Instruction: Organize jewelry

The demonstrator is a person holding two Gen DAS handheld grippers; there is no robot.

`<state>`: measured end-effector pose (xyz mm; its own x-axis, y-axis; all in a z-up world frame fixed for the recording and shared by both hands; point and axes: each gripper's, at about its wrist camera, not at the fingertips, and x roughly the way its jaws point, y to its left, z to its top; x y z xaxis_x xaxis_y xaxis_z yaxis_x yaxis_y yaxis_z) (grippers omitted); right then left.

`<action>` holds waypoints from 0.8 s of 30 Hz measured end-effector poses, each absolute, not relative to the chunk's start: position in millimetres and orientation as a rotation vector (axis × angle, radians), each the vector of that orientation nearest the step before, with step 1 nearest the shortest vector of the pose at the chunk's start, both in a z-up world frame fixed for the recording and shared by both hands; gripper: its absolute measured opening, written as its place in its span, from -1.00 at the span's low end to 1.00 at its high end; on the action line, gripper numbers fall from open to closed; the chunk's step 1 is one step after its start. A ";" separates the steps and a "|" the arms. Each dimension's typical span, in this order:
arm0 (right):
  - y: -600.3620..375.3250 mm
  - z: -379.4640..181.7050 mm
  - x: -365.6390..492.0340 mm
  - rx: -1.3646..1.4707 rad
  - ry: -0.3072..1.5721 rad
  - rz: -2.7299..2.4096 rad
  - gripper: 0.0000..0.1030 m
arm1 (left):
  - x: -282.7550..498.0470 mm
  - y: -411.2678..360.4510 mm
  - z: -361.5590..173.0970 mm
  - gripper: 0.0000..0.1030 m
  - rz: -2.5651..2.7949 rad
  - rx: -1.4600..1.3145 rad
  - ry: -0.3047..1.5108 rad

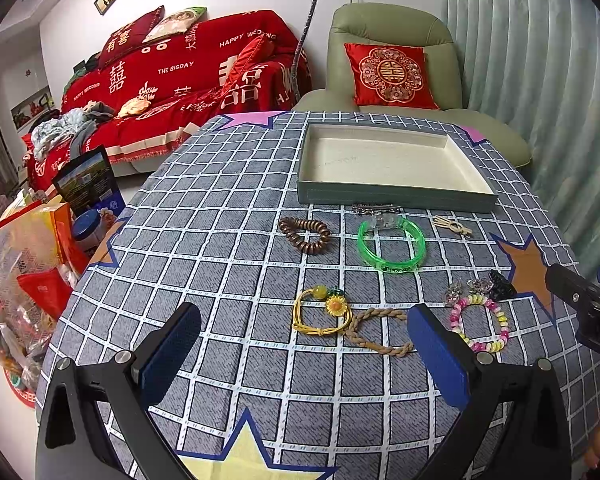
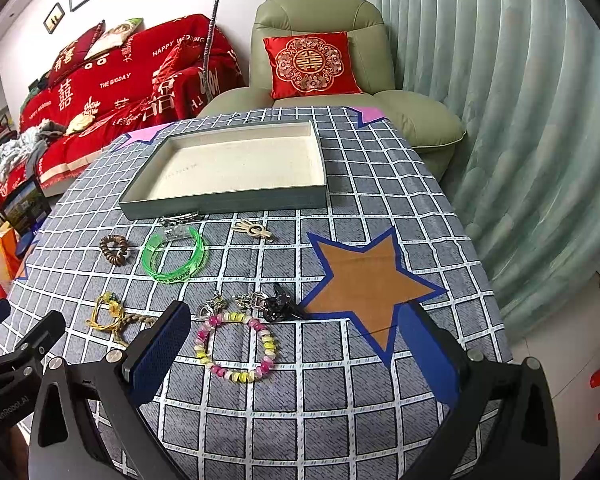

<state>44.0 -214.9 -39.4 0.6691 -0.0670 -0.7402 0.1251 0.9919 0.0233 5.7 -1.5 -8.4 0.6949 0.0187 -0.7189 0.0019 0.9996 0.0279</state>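
Note:
An empty shallow tray (image 1: 396,197) (image 2: 224,200) stands at the table's far side. In front of it lie a brown bead bracelet (image 1: 305,234) (image 2: 115,249), a green bangle (image 1: 391,245) (image 2: 173,255), a silver clip (image 1: 374,209), a beige hairpin (image 1: 452,225) (image 2: 254,229), a yellow sunflower cord (image 1: 320,312) (image 2: 105,312), a braided loop (image 1: 380,334), a pink-yellow bead bracelet (image 1: 480,322) (image 2: 236,346), heart charms (image 2: 236,303) and a black clip (image 1: 502,285) (image 2: 278,307). My left gripper (image 1: 304,354) is open above the sunflower cord. My right gripper (image 2: 296,354) is open above the bead bracelet.
The table carries a grey checked cloth (image 1: 236,264) with star patches. A green armchair (image 1: 392,36) stands behind it, a red-covered sofa (image 1: 172,80) at the left, a curtain (image 2: 520,120) at the right. Bags and boxes (image 1: 28,256) sit on the floor at the left.

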 end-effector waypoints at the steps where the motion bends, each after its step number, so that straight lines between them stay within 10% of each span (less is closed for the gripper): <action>1: -215.0 -38.8 44.6 0.073 0.831 -0.109 1.00 | 5.7 -1.7 -8.3 1.00 0.009 0.027 0.802; 24: -218.9 -50.1 50.9 0.079 0.879 -0.104 1.00 | 11.9 5.3 -25.9 1.00 0.013 0.016 0.857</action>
